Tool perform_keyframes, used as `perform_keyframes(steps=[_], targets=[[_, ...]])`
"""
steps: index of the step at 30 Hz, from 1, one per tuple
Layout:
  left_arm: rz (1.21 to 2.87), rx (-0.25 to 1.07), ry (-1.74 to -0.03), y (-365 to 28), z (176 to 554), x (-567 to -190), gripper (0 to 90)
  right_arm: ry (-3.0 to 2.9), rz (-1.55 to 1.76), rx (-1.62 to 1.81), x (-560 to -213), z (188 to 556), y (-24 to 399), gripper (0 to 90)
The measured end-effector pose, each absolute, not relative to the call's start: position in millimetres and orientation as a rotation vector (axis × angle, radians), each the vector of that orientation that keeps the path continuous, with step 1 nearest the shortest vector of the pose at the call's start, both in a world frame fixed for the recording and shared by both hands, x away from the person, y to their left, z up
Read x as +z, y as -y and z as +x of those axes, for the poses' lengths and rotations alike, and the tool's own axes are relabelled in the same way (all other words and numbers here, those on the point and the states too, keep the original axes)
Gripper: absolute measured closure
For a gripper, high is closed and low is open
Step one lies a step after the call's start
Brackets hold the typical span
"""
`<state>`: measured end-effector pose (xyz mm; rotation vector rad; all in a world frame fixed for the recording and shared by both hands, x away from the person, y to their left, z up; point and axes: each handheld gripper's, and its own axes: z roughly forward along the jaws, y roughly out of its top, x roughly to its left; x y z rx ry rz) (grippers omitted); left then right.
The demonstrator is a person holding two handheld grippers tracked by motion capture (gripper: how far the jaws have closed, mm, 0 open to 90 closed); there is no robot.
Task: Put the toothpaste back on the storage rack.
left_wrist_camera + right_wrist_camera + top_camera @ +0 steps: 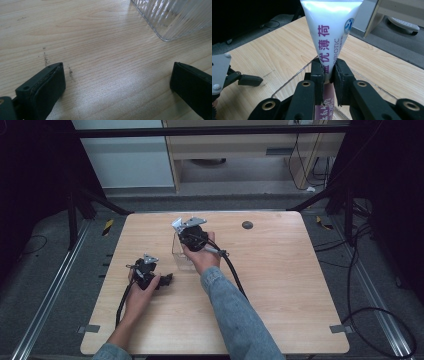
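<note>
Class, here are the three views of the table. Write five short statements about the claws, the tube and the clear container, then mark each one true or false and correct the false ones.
1. The right claw grips a white tube. True.
2. The left claw is shut on the tube. False: it is open over bare table.
3. The tube carries purple lettering. True.
4. The clear container has smooth walls. False: they are ribbed.
5. The tube is held above the clear container. True.

White tube (329, 27) with purple lettering and a blue logo at its 3 o'clock edge; clear ribbed box (175, 17); black claws; pale wood-grain worktop (280, 285).
</note>
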<state>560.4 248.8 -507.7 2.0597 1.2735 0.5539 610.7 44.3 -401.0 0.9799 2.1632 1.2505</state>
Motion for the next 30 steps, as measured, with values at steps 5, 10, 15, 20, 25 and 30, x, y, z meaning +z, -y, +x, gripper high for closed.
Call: perform_keyframes(steps=[5,10,15,20,25,30], targets=[[2.06,0.554,-1.274,-249,560,-508,0.0,-2.167,0.975,1.248,-401,612,-46,78.8],[2.058,0.554,-1.274,-249,560,-508,0.0,-2.166,0.988,1.253,-401,615,-47,78.7],[2.057,0.554,-1.274,-249,560,-508,0.0,-2.176,0.999,1.236,-400,618,-50,78.6],[2.058,0.554,-1.273,-249,561,-508,0.0,-2.182,0.999,1.23,-400,621,-54,78.5],[2.058,0.553,-1.273,-249,561,-508,0.0,-2.188,1.004,1.226,-400,622,-56,78.3],[2.058,0.553,-1.273,-249,561,-508,0.0,-2.193,1.004,1.228,-400,623,-57,78.1]])
